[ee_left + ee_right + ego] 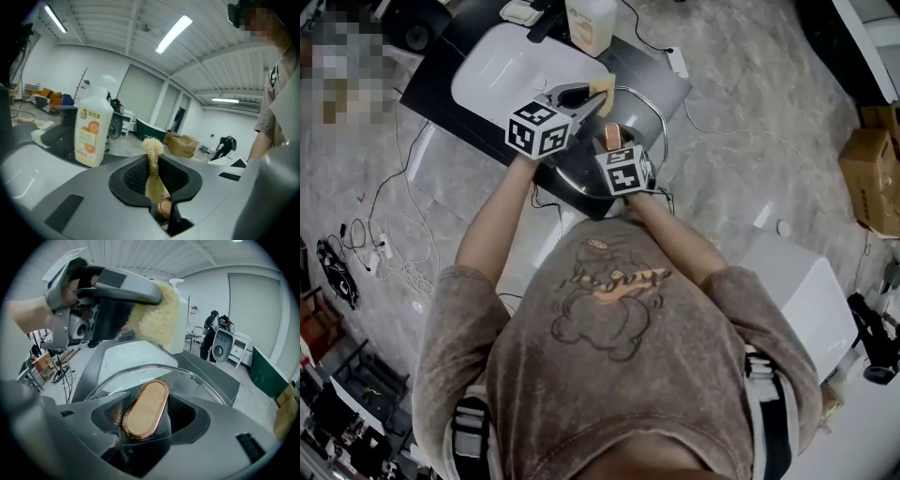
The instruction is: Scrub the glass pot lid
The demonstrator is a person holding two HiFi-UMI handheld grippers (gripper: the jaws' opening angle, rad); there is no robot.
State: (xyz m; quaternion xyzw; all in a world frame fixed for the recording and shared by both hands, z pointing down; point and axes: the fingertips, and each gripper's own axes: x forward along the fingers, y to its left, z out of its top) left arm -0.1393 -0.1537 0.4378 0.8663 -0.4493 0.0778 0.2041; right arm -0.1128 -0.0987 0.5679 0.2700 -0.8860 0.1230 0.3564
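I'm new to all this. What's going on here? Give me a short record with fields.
Left claw: shut on a yellow sponge
Right claw: shut on the glass pot lid, by its knob
Sponge and lid: sponge above the lid's far rim, apparently not touching
Below: white sink
Nearby: white bottle with oranges on its label

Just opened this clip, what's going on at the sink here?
A person works with two handheld grippers beside a white sink. The right gripper is clamped on the oval knob of the glass pot lid and holds it up. The left gripper pinches a yellowish sponge just above the lid's far rim, and no contact is evident. A detergent bottle stands behind the sink.
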